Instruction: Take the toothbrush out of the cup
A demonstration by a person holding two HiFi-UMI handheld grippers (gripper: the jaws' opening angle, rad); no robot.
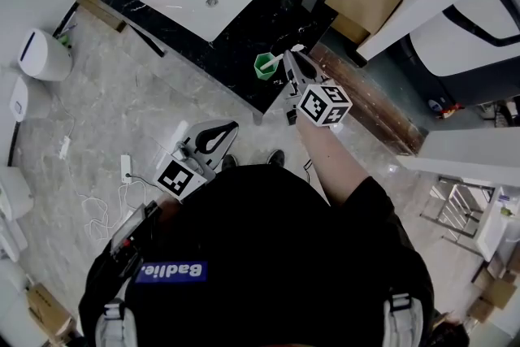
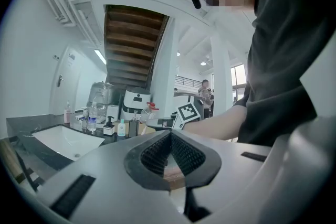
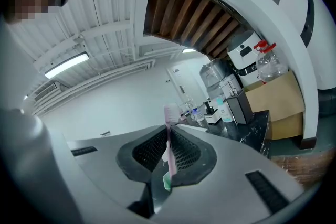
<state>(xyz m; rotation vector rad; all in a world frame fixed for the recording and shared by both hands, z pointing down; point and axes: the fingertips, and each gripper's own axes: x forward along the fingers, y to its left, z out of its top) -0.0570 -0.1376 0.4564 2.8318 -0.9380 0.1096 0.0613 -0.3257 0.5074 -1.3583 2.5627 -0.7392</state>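
My right gripper (image 3: 168, 140) clamped the slim pink plastic toothbrush (image 3: 170, 114), its long axis upright along the jaws, with the green plastic cup (image 1: 265, 65) just beneath. My left gripper (image 1: 213, 134) hung closed on nothing, well apart.

The person wears a black short-sleeved shirt (image 1: 382, 256).

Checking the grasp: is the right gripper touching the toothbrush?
Touching. In the right gripper view, the right gripper is shut on the toothbrush handle, with the bristles sticking up past the jaws.
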